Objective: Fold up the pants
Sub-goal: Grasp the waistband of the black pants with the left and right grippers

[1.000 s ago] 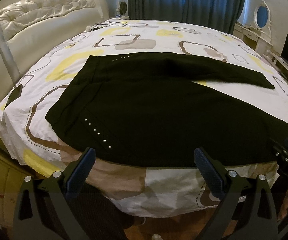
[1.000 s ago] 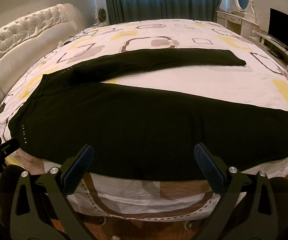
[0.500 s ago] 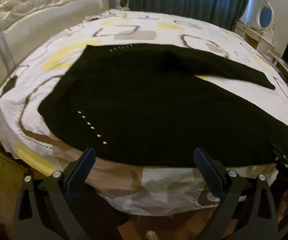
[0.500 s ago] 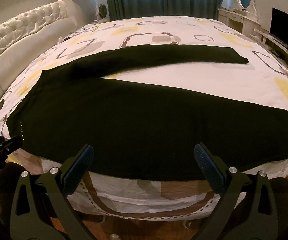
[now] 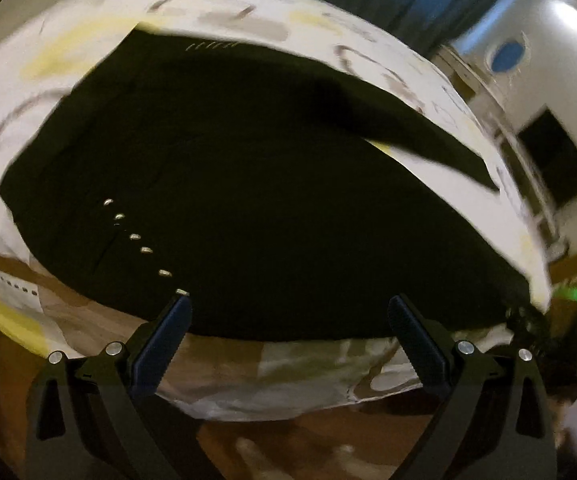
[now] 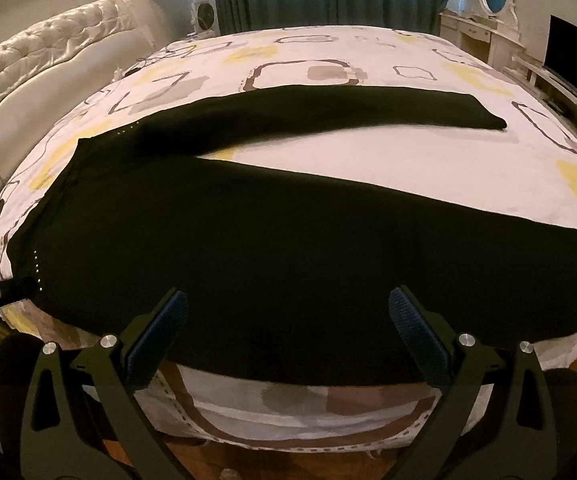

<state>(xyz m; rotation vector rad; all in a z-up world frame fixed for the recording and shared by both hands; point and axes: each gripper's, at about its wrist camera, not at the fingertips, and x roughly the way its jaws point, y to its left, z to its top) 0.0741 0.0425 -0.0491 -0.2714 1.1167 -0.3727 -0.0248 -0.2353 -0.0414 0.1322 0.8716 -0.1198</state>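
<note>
One pair of black pants [image 6: 288, 240] lies ahead of both pairs of tongs, with two legs spread apart. One bed [image 6: 328, 52] lies under it, beyond the tongs. Two grippers show: the right gripper [image 6: 287, 312] and the left gripper [image 5: 288, 316], each with two fingers. One row of seven small studs [image 5: 144, 250] sits just ahead of the left tongs.

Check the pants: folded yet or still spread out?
Spread out. The black pants lie flat on the bed, both legs splayed apart, no fold visible.
</note>
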